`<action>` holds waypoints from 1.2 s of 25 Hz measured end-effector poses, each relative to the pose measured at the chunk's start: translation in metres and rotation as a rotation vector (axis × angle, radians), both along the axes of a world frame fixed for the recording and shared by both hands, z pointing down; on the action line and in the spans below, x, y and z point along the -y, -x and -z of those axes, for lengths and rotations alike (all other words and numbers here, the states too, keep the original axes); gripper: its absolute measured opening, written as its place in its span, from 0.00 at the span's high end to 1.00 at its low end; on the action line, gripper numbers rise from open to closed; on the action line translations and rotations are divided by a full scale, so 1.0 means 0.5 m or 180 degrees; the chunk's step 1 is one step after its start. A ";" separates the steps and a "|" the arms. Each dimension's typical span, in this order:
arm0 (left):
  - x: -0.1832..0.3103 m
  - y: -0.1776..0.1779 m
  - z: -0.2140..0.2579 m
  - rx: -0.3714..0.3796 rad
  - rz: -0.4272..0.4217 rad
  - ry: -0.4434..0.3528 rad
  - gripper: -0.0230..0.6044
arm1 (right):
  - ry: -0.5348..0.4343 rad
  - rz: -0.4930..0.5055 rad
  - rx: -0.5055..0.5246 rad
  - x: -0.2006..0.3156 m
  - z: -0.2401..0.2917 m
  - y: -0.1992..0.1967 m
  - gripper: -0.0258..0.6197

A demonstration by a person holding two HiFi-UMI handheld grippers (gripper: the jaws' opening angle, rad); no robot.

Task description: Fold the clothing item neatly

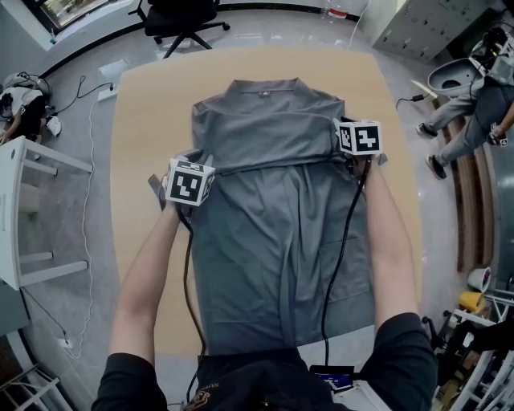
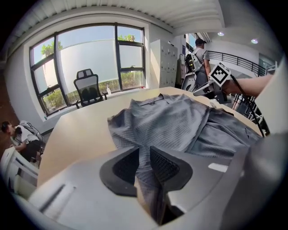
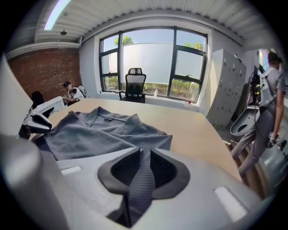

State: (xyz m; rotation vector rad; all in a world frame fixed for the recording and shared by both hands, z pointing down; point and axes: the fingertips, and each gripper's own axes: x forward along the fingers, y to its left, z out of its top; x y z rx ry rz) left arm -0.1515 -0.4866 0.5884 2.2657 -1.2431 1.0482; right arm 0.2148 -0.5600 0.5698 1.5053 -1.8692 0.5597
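Observation:
A grey shirt (image 1: 273,209) lies flat on the wooden table (image 1: 144,120), collar at the far end, with a fold line across it at chest height. My left gripper (image 1: 181,197) sits at the shirt's left edge. In the left gripper view a pinch of grey shirt cloth (image 2: 144,173) runs between the black pads (image 2: 164,166), and the left gripper (image 2: 144,164) is shut on it. My right gripper (image 1: 357,156) is at the shirt's right edge. There the right gripper (image 3: 143,168) is shut on a strip of shirt cloth (image 3: 141,179).
A black office chair (image 1: 181,18) stands past the table's far end. A person (image 1: 470,100) stands at the right beside a white machine. Another person (image 1: 20,104) crouches on the floor at the left. Cables (image 1: 337,265) trail from both grippers toward me.

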 end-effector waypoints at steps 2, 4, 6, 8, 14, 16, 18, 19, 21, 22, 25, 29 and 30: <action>-0.015 0.002 0.020 -0.0046 0.0061 -0.0039 0.83 | -0.0049 0.0060 0.0160 -0.023 0.020 0.004 0.87; -0.036 0.002 0.043 -0.0097 0.0117 -0.0076 0.83 | -0.0120 0.0169 0.0346 -0.054 0.047 0.020 0.87; -0.062 0.002 0.072 -0.0168 0.0177 -0.0122 0.83 | -0.0197 0.0288 0.0541 -0.092 0.077 0.046 0.87; -0.099 0.000 0.101 -0.0245 0.0217 -0.0162 0.83 | -0.0213 0.0429 0.0620 -0.142 0.101 0.071 0.87; -0.212 -0.001 0.164 -0.0336 0.0235 -0.0299 0.85 | -0.0350 0.0655 0.0670 -0.288 0.179 0.111 0.95; -0.256 -0.004 0.180 -0.0402 0.0241 -0.0348 0.86 | -0.0395 0.0671 0.0660 -0.338 0.201 0.116 0.96; -0.306 -0.004 0.191 -0.0465 0.0236 -0.0379 0.86 | -0.0438 0.0685 0.0660 -0.393 0.221 0.124 0.96; -0.334 -0.002 0.193 -0.0493 0.0234 -0.0382 0.86 | -0.0452 0.0682 0.0661 -0.422 0.228 0.127 0.96; -0.397 0.007 0.187 -0.0520 0.0237 -0.0368 0.87 | -0.0461 0.0649 0.0679 -0.483 0.235 0.135 0.96; -0.429 0.014 0.183 -0.0523 0.0241 -0.0363 0.87 | -0.0469 0.0629 0.0701 -0.515 0.237 0.141 0.96; -0.516 0.034 0.181 -0.0522 0.0277 -0.0403 0.87 | -0.0528 0.0576 0.0707 -0.607 0.250 0.155 0.96; -0.641 0.047 0.179 -0.0496 0.0309 -0.0447 0.88 | -0.0571 0.0506 0.0725 -0.739 0.257 0.166 0.96; -0.671 0.048 0.178 -0.0502 0.0313 -0.0455 0.88 | -0.0577 0.0493 0.0746 -0.772 0.257 0.169 0.96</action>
